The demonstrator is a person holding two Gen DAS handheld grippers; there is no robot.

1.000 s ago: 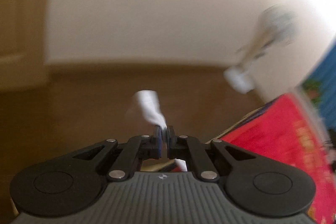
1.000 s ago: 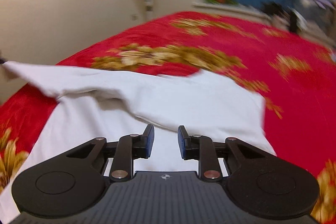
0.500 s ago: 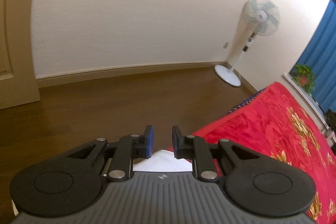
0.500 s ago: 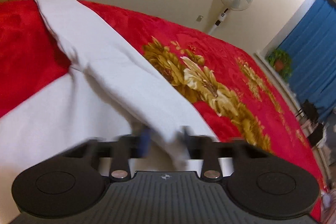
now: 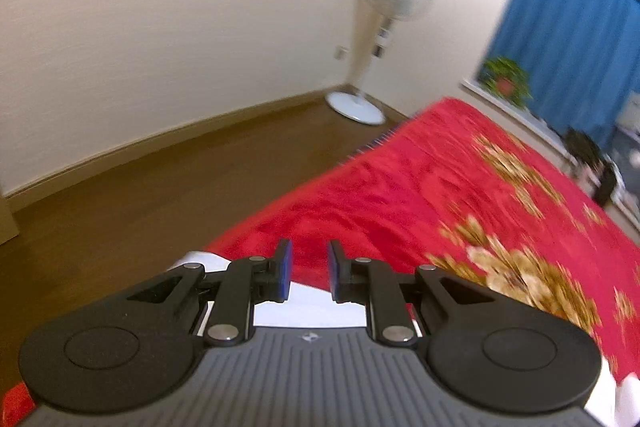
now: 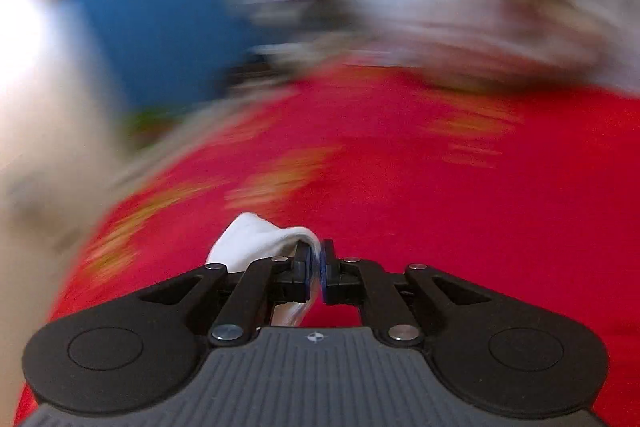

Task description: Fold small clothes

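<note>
Your right gripper is clamped on a fold of the white garment, lifted over the red floral blanket. Your left gripper stands narrowly parted and empty above the garment's end near the blanket's floor-side edge. Carry the pinched fold across low and level, and use the left gripper to pin the cloth.

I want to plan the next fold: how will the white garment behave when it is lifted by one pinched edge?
Probably floppy: the white garment bunches and droops beside the right gripper, which is shut on it. Likely light, since a thin pinch carries it. It may drag on the plush red blanket.
</note>
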